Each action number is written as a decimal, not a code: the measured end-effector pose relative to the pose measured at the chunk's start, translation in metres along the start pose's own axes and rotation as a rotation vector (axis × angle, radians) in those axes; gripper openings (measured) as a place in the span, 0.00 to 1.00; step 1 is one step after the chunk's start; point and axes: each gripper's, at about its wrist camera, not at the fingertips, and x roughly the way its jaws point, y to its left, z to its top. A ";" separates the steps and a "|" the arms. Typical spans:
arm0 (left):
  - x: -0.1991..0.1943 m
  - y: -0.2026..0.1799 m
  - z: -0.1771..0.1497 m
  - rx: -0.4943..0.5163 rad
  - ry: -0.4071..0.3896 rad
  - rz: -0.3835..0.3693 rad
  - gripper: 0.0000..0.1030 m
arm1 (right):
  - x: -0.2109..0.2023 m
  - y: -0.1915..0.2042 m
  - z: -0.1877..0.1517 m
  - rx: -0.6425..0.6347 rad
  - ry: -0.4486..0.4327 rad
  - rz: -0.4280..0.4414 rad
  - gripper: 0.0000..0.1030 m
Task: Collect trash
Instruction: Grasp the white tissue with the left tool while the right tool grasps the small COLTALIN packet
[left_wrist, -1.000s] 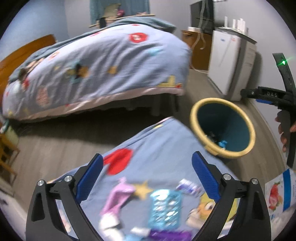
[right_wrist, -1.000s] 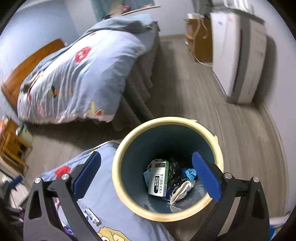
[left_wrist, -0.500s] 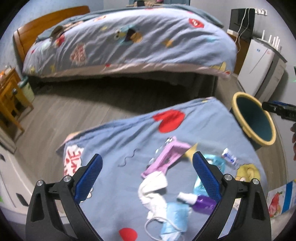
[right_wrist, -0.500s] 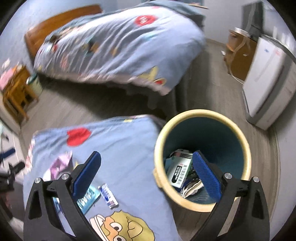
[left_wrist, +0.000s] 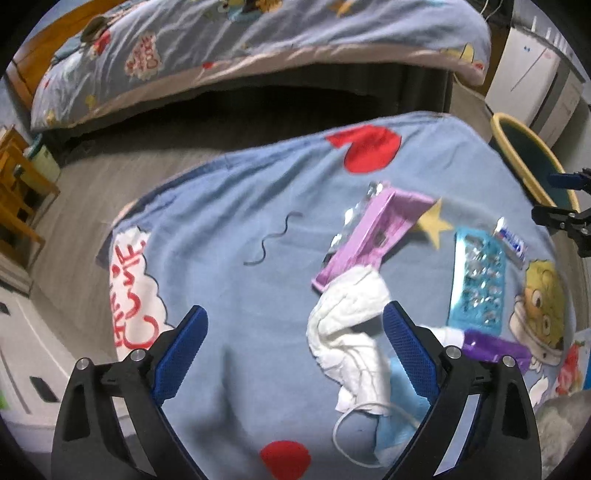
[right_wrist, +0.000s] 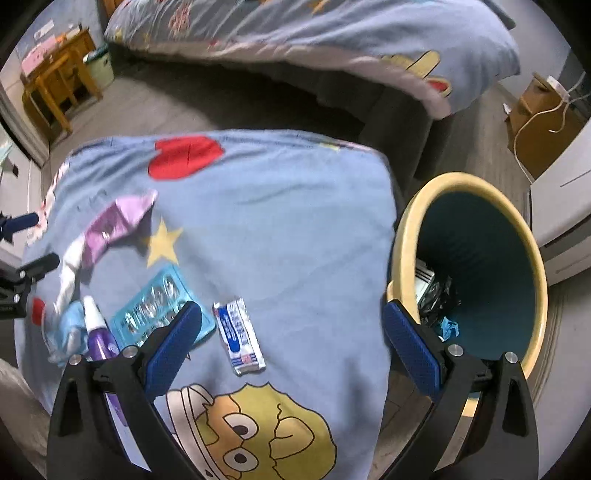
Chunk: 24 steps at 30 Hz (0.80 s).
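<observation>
Floor (right_wrist: 177, 107): grey wood-look planks, dim light. Bed (left_wrist: 258, 40): upper frame, blue cartoon-print duvet with pale hem, dark base below; wooden headboard (left_wrist: 48, 40) at upper left. Wooden side table (right_wrist: 55, 85): upper left of the right wrist view, pale bucket (right_wrist: 99, 68) beside it. White cabinet (left_wrist: 535, 77): upper right. Brown cupboard (right_wrist: 543, 118): right edge, white cable draped on it.

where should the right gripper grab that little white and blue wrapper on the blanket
Judging from the right wrist view, the small white and blue wrapper lies flat and alone on the blue blanket, long axis running away from the camera. Come straight down with the open right gripper and pinch across its narrow width at mid-length, jaws on the two long edges. The teal blister pack sits just left, so keep clear of it.
</observation>
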 end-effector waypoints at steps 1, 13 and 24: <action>0.003 0.000 -0.001 -0.001 0.014 -0.002 0.91 | 0.001 0.001 -0.002 -0.006 0.008 0.000 0.94; 0.028 -0.015 -0.013 0.028 0.139 -0.059 0.58 | 0.027 0.031 -0.017 -0.147 0.142 0.068 0.54; 0.031 -0.021 -0.015 0.054 0.151 -0.044 0.51 | 0.036 0.049 -0.025 -0.207 0.176 0.053 0.31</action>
